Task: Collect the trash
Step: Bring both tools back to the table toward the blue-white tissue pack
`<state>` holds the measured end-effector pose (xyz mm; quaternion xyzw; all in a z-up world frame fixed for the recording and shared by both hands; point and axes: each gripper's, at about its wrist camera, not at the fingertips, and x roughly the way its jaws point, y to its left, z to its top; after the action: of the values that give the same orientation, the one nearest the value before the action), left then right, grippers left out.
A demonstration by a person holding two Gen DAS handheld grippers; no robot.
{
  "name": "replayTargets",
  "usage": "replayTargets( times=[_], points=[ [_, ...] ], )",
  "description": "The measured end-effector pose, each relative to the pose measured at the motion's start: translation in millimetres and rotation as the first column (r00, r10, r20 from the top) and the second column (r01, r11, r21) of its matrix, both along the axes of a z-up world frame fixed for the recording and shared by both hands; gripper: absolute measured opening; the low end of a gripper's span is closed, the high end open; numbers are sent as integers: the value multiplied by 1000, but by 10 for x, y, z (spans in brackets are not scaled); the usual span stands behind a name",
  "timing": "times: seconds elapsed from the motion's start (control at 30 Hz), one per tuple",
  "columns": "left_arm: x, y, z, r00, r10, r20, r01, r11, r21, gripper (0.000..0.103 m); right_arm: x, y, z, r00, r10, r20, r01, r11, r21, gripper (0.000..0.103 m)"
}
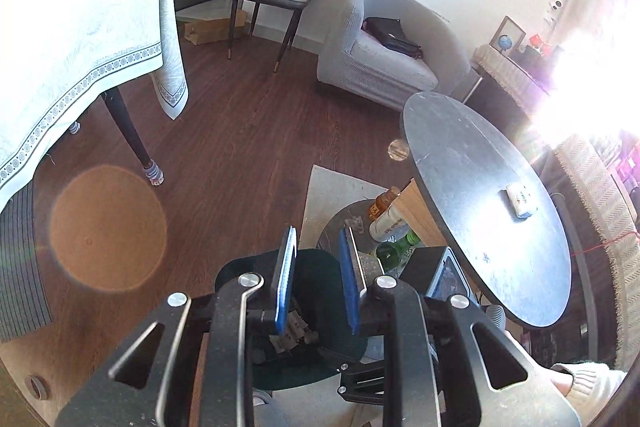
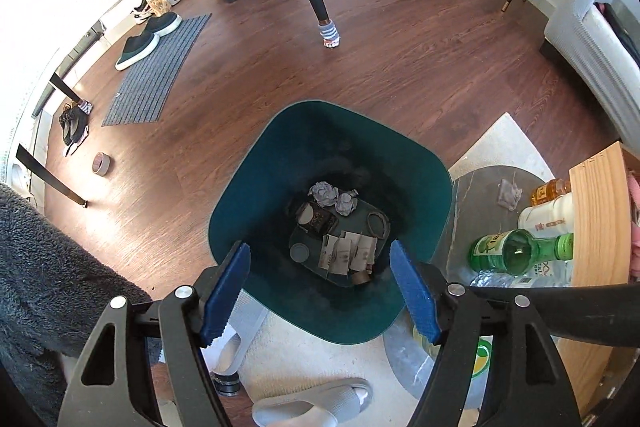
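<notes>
A: What is the right gripper (image 2: 320,285) doing?

B: It hangs over the dark green trash bin (image 2: 416,183) at the centre of its frame, blue pads spread wide with nothing between them.

A: And inside the bin?

B: Two crumpled paper balls (image 2: 334,197), a dark packet (image 2: 318,221), paper slips (image 2: 348,253) and a small tape roll (image 2: 362,277) lie on the bottom.

A: The left gripper (image 1: 318,277)?

B: Low in its frame, above the same bin (image 1: 320,355); its pads stand a narrow way apart, gripping nothing.

A: Anything not in the bin?

B: A green glass bottle (image 2: 516,251) lies at the right on a low grey shelf (image 2: 480,183), beside other bottles. A small white packet (image 1: 520,201) sits on the round grey tabletop (image 1: 472,163), right of the left frame.
</notes>
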<state>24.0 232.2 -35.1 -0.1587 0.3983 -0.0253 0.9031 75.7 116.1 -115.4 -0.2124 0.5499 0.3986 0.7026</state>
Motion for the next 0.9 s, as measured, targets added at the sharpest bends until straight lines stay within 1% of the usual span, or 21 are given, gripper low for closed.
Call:
replayTargets(
  times=[0.03,0.17,0.23,0.4,0.57,0.67,0.8,0.87,0.9],
  points=[
    [8,-16,23,1000,4,3,-4,1000,7,26,-17,-8,56,1000,3,4,-3,1000,16,73],
    [14,-77,117,999,5,32,-5,1000,13,26,-64,-28,287,999,13,33,-15,996,83,73],
    [4,-129,193,999,0,54,-1,1000,18,27,-94,-43,422,998,18,55,-24,993,114,67],
    [4,-195,354,993,-3,122,1,1000,13,34,-136,-154,809,994,13,112,-35,980,195,64],
    [12,-298,503,982,-28,185,24,999,22,43,-102,-334,1145,984,-30,175,-16,967,255,64],
    [44,-383,538,981,-38,190,33,999,27,44,-57,-463,1317,974,-60,219,-2,962,273,60],
    [103,-521,547,980,-58,191,52,998,38,49,55,-705,1455,960,-120,254,43,956,289,59],
    [127,-602,555,979,-70,193,64,997,38,54,118,-841,1491,951,-152,270,71,954,290,59],
    [144,-654,558,978,-78,193,71,997,43,55,152,-917,1505,946,-170,277,87,953,290,59]
  ],
)
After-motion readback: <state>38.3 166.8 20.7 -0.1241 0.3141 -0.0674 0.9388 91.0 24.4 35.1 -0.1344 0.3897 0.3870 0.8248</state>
